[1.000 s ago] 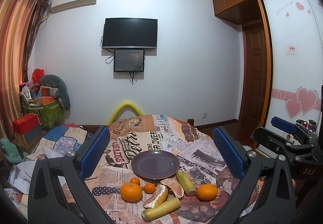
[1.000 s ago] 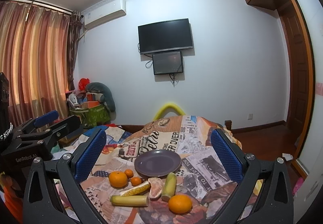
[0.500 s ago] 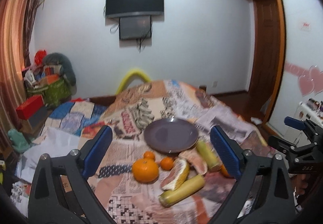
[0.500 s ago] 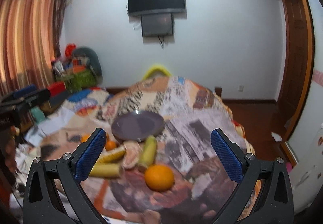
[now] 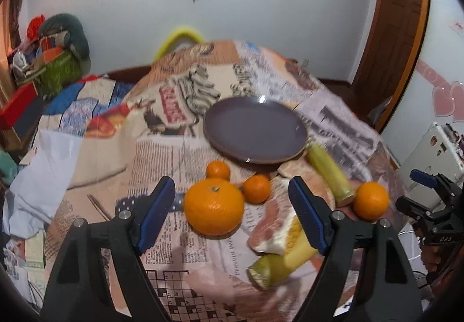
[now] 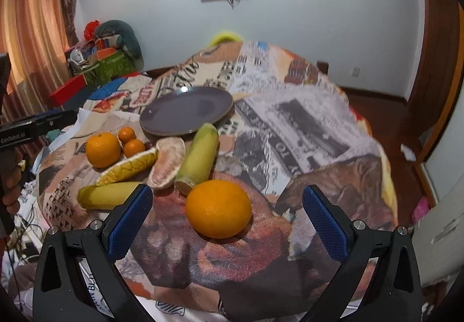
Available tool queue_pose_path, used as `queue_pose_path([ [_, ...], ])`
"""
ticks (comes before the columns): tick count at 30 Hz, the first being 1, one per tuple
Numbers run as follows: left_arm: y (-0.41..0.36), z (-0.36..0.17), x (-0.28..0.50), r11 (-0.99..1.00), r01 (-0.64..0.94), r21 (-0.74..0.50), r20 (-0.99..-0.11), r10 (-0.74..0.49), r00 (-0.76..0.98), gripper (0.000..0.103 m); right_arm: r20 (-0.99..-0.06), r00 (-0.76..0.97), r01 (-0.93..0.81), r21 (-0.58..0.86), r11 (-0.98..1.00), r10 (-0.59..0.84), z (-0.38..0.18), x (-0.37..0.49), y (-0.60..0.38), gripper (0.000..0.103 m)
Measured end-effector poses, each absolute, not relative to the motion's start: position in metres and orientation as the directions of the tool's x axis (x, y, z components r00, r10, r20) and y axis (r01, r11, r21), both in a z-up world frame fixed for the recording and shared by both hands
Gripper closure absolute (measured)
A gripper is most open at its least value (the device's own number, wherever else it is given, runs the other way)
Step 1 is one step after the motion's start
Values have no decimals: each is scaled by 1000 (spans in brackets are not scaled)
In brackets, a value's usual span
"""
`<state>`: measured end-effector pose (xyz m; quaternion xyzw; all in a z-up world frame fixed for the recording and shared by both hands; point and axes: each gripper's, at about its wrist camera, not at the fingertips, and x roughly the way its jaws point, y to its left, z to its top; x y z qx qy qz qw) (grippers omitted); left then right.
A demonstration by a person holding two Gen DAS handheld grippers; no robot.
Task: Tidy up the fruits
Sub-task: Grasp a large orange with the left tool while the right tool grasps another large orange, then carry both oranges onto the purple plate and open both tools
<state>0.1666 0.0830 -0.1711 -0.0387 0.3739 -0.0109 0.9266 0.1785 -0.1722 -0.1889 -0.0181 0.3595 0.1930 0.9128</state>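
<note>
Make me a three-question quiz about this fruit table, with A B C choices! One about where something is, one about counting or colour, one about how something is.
1. Where is the plate?
A. Behind the fruit, on the newspaper-print cloth
B. On the floor
C. On top of the big orange

2. How many little oranges sit beside the big orange?
A. None
B. Two
C. Five

3. How is the right gripper?
A. Shut on a banana
B. Shut with nothing in it
C. Open, with an orange in front of it

Answers:
1 A, the plate lies on the cloth beyond the fruit.
2 B, one small orange and another sit next to it.
3 C, its blue pads stand wide apart and hold nothing.
</note>
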Motion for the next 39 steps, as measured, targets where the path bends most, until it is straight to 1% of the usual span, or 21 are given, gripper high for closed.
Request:
queue_pose_path([
  [5,88,-200,180,995,-18,-96,-752,-60,657,22,-710,612,-363,139,921,349,-210,191,-166,0],
  [7,89,-209,183,995,-22,-101,-763,-64,643,22,-727,589,-363,153,919,353,-217,196,-165,8],
  [9,92,-217,187,994,-31,-106,-773,-63,631,22,-737,573,-365,160,917,357,-222,199,-163,11],
  [15,96,-232,199,991,-42,-127,-795,-76,602,22,-758,532,-368,196,909,378,-236,205,-160,11],
  [18,94,-240,205,991,-42,-127,-812,-79,578,22,-762,512,-350,237,906,397,-241,208,-162,11],
  [20,94,-244,207,991,-42,-130,-817,-83,571,22,-760,523,-347,225,911,387,-241,207,-162,13],
  [21,93,-245,209,990,-43,-131,-817,-84,570,22,-760,527,-348,216,912,381,-241,207,-161,17],
  [23,93,-246,211,990,-48,-129,-817,-79,571,22,-759,531,-358,201,912,376,-241,208,-161,21],
  [25,92,-247,213,991,-51,-125,-820,-75,568,22,-755,526,-377,205,903,391,-241,207,-158,32],
  [27,92,-247,215,991,-53,-121,-819,-69,570,25,-757,519,-393,202,897,398,-241,209,-155,38],
  [28,93,-247,215,991,-55,-119,-818,-66,572,26,-757,524,-396,191,898,392,-241,208,-154,38],
  [30,94,-246,215,992,-62,-109,-815,-54,577,34,-757,527,-400,178,899,385,-240,208,-153,39],
  [39,92,-237,211,992,-45,-117,-817,-71,573,35,-761,520,-407,181,895,390,-235,210,-152,39],
])
